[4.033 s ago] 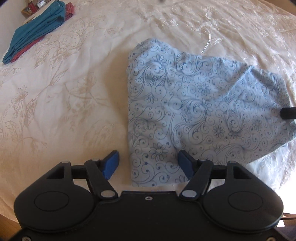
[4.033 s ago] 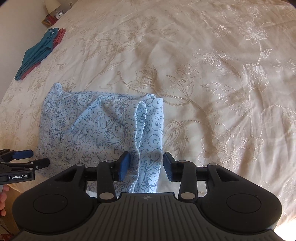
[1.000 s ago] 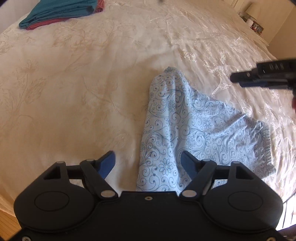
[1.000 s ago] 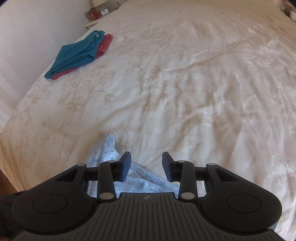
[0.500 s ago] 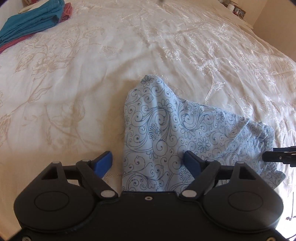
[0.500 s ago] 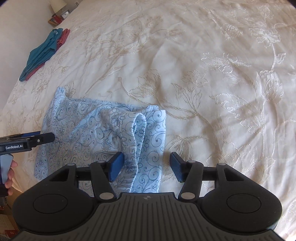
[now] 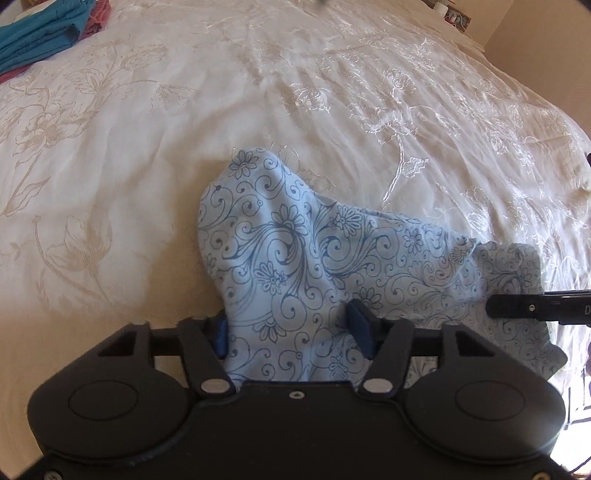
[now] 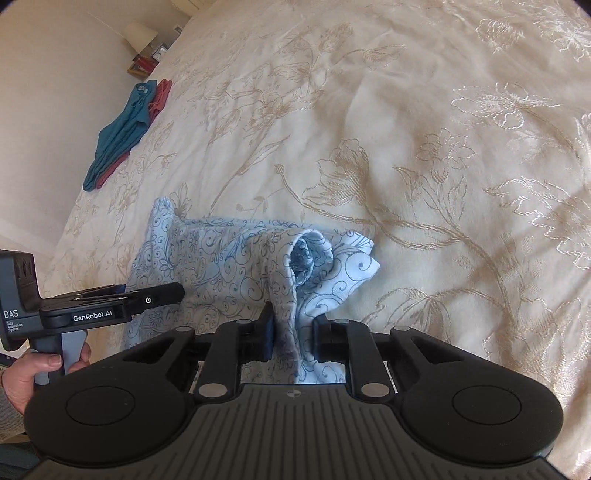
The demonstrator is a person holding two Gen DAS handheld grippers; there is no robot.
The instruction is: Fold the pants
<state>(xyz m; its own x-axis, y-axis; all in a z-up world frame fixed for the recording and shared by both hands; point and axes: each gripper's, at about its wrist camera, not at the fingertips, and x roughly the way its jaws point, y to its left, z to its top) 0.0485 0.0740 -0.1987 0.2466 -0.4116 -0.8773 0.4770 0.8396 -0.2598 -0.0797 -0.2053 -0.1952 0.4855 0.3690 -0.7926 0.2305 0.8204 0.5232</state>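
The light blue pants [image 7: 332,258] with a dark swirl and flower print lie bunched on the cream bedspread [image 7: 147,129]. My left gripper [image 7: 290,330] has its blue pads around the near edge of the pants, jaws partly closed with cloth between them. My right gripper [image 8: 291,332] is closed on a raised fold of the pants [image 8: 295,266]. The right gripper's tip shows at the right edge of the left wrist view [image 7: 535,306]. The left gripper also shows at the left of the right wrist view [image 8: 110,306].
Folded teal and red clothes [image 8: 122,129] lie at the far left bed edge, also in the left wrist view [image 7: 44,33]. A bedside stand with a lamp [image 8: 144,40] is beyond them. The embroidered bedspread [image 8: 443,147] stretches to the right.
Both grippers have closed in on the pants' near edge. The right jaws narrowed onto a fold that now stands up. The left jaws narrowed around the cloth.
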